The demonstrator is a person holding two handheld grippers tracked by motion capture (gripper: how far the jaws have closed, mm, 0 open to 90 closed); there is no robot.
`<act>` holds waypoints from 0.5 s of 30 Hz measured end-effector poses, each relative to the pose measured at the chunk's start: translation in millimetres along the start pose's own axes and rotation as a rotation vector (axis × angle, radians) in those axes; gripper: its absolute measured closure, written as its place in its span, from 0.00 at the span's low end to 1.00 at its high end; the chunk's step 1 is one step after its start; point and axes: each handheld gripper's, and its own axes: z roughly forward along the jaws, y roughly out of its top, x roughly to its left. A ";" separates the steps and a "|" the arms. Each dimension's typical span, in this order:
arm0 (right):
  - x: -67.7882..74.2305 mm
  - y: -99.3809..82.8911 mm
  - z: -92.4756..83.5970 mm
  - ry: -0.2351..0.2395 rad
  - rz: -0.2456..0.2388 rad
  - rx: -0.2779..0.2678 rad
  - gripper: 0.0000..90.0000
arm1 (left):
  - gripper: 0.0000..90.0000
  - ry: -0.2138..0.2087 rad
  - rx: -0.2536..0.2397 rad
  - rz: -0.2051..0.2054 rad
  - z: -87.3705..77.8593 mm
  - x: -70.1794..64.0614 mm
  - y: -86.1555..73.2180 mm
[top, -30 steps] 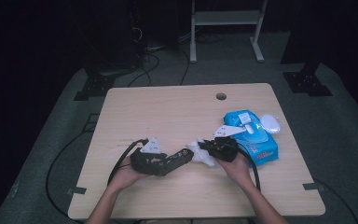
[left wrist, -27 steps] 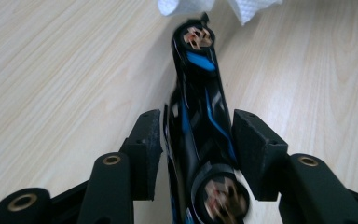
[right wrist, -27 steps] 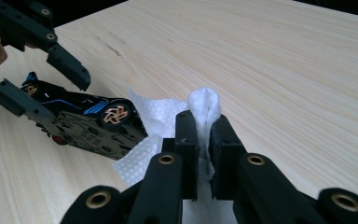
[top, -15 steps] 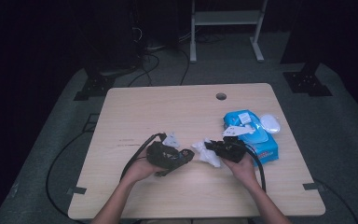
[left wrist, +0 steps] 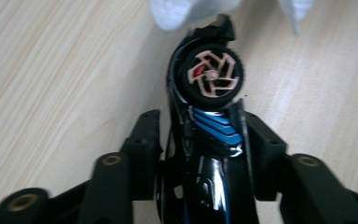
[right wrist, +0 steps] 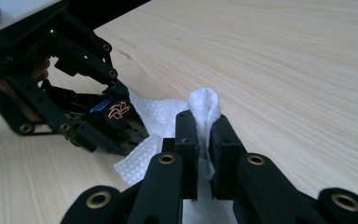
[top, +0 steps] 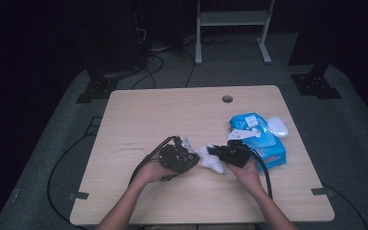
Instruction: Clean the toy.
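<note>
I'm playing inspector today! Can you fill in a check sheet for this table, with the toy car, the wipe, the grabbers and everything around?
Surface: wooden table, bare at the back, round hole near the far edge.
Job's things: black toy car with bronze wheel; white wipe.
Clutter: blue wipes pack, lid open, at the right.
Grippers: left gripper shut on the toy car; right gripper shut on the white wipe, beside the car.
Cables: black cable from the left gripper, another from the right.
Surroundings: dark room, grey floor, white frame legs behind.
</note>
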 end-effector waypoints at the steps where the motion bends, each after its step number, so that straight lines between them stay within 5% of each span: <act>1: 0.2 -0.3 1.0 0.002 0.001 0.001 0.92 | 0.64 0.004 0.006 0.012 -0.4 -0.9 0.6; 8: 2.6 1.8 0.3 0.044 0.020 -0.017 0.92 | 0.65 -0.005 -0.106 0.048 -7.9 -8.7 -2.2; 15: 13.8 16.2 -13.1 0.177 0.047 -0.116 0.92 | 0.65 0.003 -0.199 0.057 -17.8 -13.2 -2.4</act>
